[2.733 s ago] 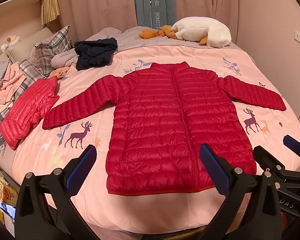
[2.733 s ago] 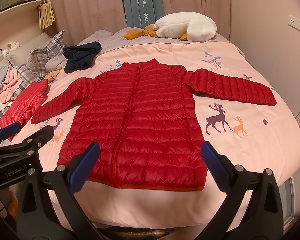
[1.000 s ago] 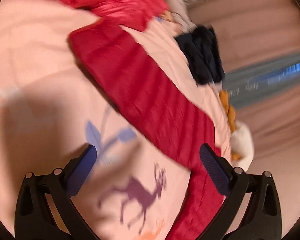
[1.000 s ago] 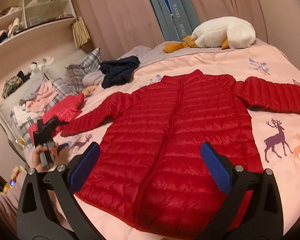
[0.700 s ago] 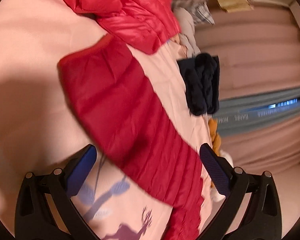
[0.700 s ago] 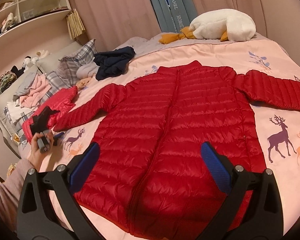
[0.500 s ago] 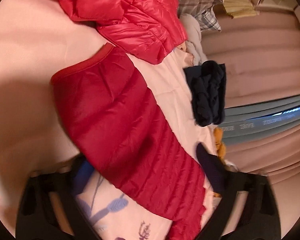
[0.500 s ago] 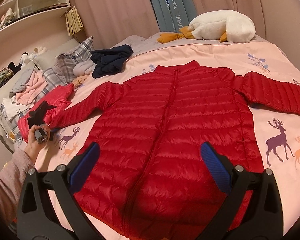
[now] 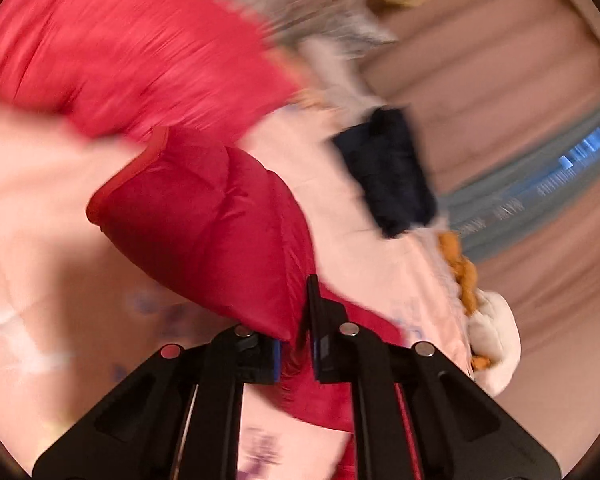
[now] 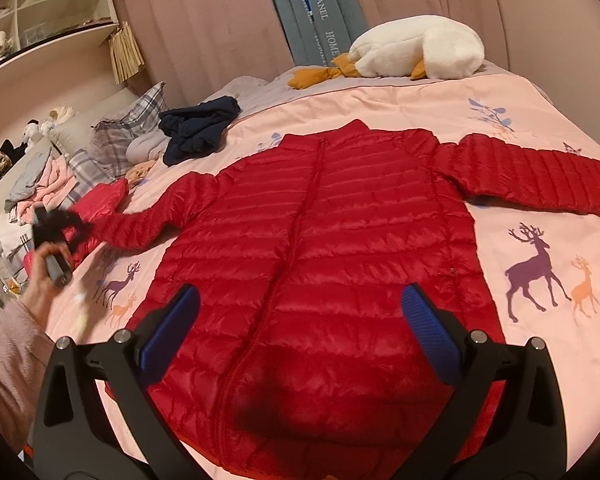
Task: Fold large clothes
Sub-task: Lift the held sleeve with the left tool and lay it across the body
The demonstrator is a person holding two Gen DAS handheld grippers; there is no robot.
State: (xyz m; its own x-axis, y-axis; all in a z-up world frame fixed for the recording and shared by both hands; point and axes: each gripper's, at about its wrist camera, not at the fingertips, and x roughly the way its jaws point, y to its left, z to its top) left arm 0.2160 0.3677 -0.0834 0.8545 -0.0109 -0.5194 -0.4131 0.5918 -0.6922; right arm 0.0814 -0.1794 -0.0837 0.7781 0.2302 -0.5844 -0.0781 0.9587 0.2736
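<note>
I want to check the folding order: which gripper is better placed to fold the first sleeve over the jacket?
Left. The left gripper is shut on the sleeve; the right gripper hangs open over the red jacket.

Red quilted down jacket (image 10: pixel 320 260) spread face-up mid-bed (image 10: pixel 540 340), sleeves out; right gripper (image 10: pixel 300 320) gaping above its hem; left gripper (image 10: pixel 56 228) at the left-edge cuff; plush goose (image 10: pixel 416 46) at the far edge.

Left wrist camera sits close over the red down jacket's (image 9: pixel 204 216) sleeve; right wrist camera looks down from the bed's (image 10: pixel 540 240) foot across the same jacket.
</note>
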